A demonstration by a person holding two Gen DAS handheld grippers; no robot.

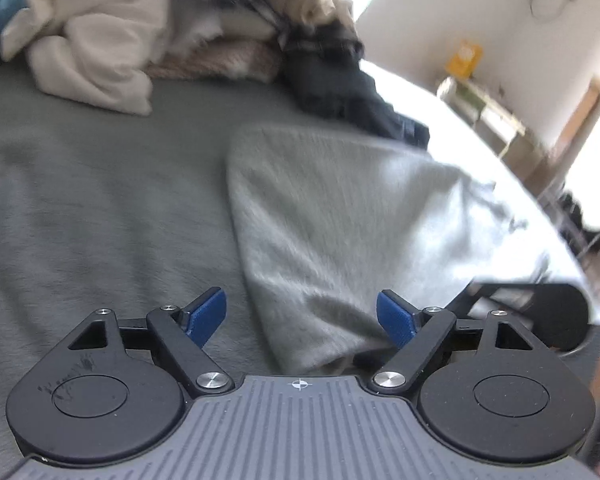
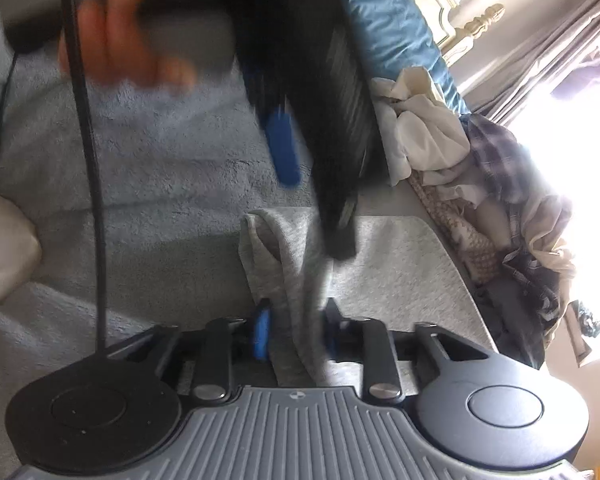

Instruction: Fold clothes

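Observation:
A light grey folded garment (image 1: 340,220) lies on the grey fleece bed cover (image 1: 100,200). My left gripper (image 1: 302,318) is open wide over the garment's near left edge, and neither blue pad touches the cloth. In the right wrist view the same garment (image 2: 400,264) has a raised fold running between the fingers of my right gripper (image 2: 297,332). Its jaws stand a little apart and the pads look clear of the fold. Above it a blurred hand (image 2: 132,40) holds the left gripper, whose blue finger (image 2: 284,152) hangs over the garment.
A pile of unfolded clothes (image 1: 100,40), cream, checked and beige, sits at the far side of the bed, also seen in the right wrist view (image 2: 480,180). A dark garment (image 1: 340,80) lies behind the grey one. A black cable (image 2: 88,160) hangs at the left. A blue pillow (image 2: 388,20) is beyond.

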